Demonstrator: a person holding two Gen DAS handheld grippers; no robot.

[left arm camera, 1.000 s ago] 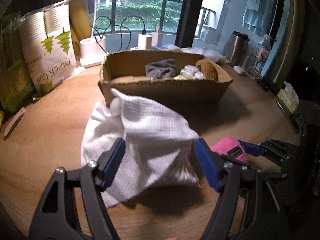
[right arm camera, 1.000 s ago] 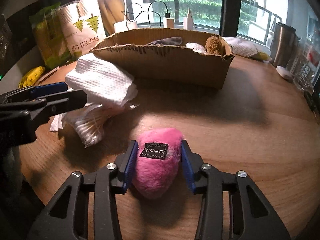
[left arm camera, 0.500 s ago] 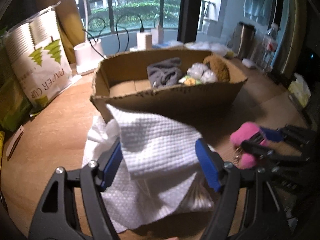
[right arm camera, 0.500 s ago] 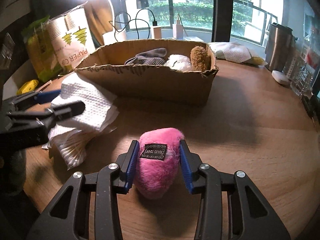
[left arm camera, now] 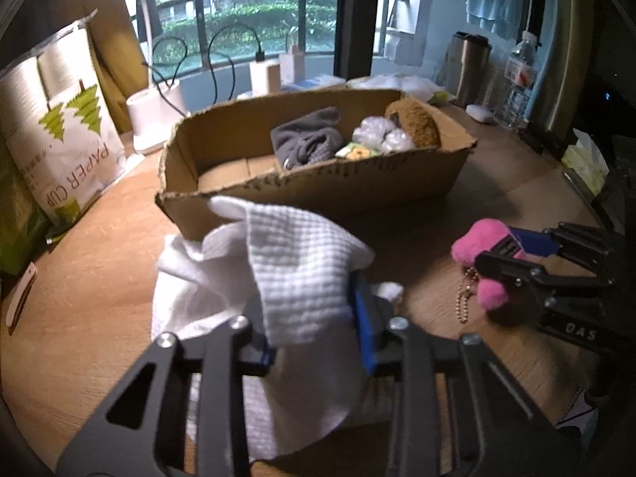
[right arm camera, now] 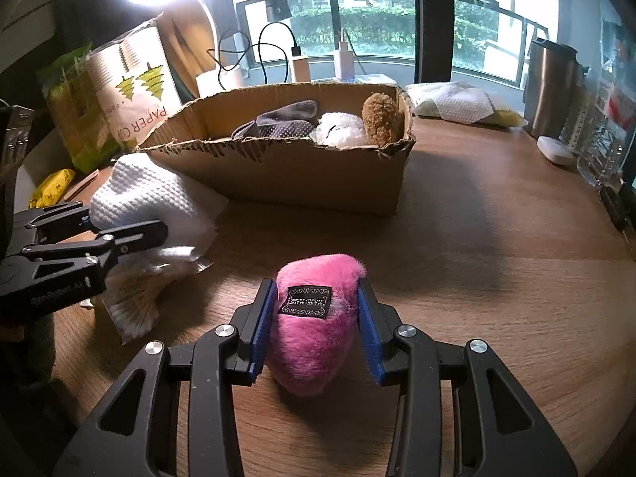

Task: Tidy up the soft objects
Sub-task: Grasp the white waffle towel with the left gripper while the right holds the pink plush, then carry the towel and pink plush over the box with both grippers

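Two soft things are held now, the white cloth (left arm camera: 302, 262) pinched by the left gripper (left arm camera: 314, 342) at the frame's middle and the pink plush toy (right arm camera: 318, 318) squeezed by the right gripper (right arm camera: 314, 334), and both should be lifted high over the cardboard box (right arm camera: 302, 175) wall before being let go.

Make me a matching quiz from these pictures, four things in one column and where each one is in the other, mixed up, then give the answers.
Things:
1. pink plush toy
2. white cloth
3. brown plush
4. paper cup pack

Places:
A. standing on the table, beyond the box's left end
B. between the right gripper's fingers
C. inside the cardboard box
D. between the left gripper's fingers

Pairs: 1-B, 2-D, 3-C, 4-A
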